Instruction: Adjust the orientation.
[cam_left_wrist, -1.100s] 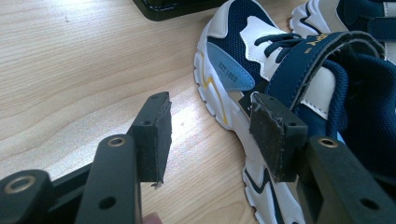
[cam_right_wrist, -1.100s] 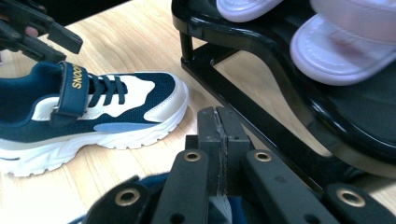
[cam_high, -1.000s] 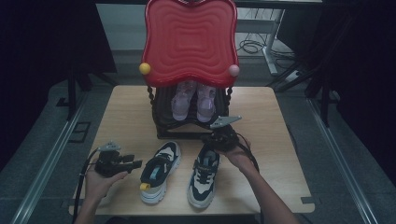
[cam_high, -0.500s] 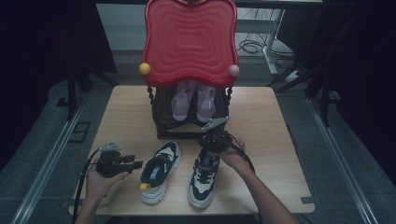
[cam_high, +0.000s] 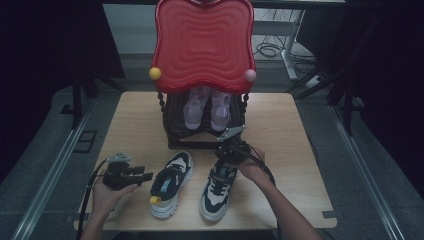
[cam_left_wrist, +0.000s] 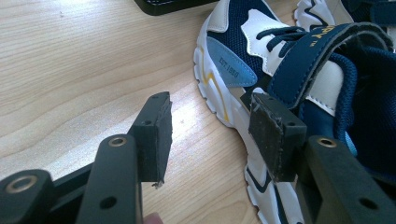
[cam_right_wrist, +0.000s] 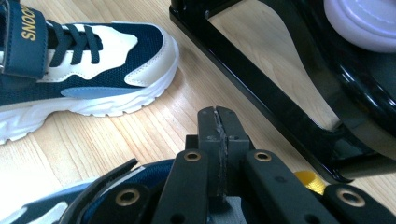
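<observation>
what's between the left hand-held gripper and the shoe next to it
Only bare wooden table. In the left gripper view, the open left hand-held gripper has tabletop between its jaws, and its far jaw sits right by the navy and white sneaker, though contact is unclear.

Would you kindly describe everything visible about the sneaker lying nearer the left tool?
The left sneaker is navy mesh with cream panels, a pale-blue side patch, navy laces, a navy strap with gold lettering and a chunky white sole with yellow trim. It lies upright on the wooden table, toe toward the black rack. The left tool, open, is beside its heel.
</observation>
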